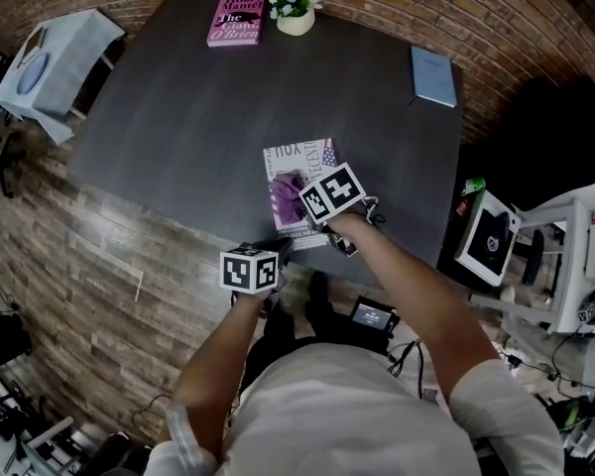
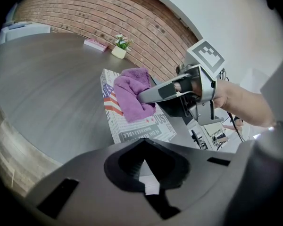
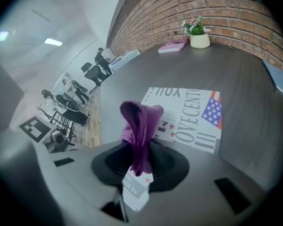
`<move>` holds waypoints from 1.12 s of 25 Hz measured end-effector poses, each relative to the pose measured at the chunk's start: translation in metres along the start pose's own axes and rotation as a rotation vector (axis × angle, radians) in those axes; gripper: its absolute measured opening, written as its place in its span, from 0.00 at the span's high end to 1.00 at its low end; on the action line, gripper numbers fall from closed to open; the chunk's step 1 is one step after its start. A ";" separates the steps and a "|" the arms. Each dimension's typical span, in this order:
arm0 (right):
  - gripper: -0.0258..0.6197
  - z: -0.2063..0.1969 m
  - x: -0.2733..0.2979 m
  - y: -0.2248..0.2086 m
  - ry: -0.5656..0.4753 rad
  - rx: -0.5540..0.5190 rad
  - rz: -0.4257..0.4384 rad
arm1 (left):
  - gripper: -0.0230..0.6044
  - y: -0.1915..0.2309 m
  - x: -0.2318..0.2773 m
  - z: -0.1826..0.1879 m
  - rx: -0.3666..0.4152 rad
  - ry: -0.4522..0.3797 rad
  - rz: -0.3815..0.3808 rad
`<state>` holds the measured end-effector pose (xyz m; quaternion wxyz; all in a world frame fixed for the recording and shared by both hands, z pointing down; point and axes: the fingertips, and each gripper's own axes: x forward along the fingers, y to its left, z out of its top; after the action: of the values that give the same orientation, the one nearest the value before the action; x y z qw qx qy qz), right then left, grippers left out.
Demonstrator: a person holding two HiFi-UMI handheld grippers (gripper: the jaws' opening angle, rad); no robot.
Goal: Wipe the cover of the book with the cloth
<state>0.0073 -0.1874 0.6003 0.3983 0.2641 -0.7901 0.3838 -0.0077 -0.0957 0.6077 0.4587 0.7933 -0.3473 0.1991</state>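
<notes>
Cloth: the purple cloth (image 1: 286, 191) lies bunched on the middle of the book's cover, and one fold stands up between the right jaws.
Book: the book (image 1: 296, 157) has a newsprint cover with a flag. It lies flat near the surface's near edge, right of centre.
Right gripper: the right gripper (image 3: 139, 166) is clamped on the cloth and tilts steeply down onto the cover.
Right arm: the forearm reaches out over the near edge with the wrist bent down.
Left gripper: the left gripper (image 2: 144, 173) has its jaws closed together and slopes down at the book's near left corner. Whether it touches the book I cannot tell.
Left arm: the bare forearm reaches forward to the near edge.
Table: the dark table (image 1: 178, 97) carries a pink book (image 1: 235, 20) and a flower pot (image 1: 296, 13) at the far edge, and a blue-grey book (image 1: 433, 75) by the right edge.
</notes>
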 end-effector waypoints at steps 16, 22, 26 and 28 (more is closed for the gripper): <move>0.82 -0.025 -0.035 -0.052 -0.005 0.044 -0.080 | 0.95 0.002 -0.001 0.000 -0.020 -0.017 -0.001; 0.82 -0.033 -0.049 -0.068 -0.011 0.062 -0.116 | 0.95 0.001 -0.001 0.001 -0.020 -0.017 -0.005; 0.82 -0.039 -0.059 -0.081 -0.013 0.072 -0.145 | 0.95 0.002 -0.001 0.001 -0.013 -0.012 -0.002; 0.82 -0.043 -0.064 -0.087 -0.011 0.073 -0.167 | 0.95 0.002 0.000 0.001 -0.010 -0.007 -0.002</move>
<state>0.1235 -0.1943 0.5979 0.4146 0.3454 -0.7530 0.3765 -0.0092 -0.0968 0.6081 0.4618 0.7920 -0.3490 0.1940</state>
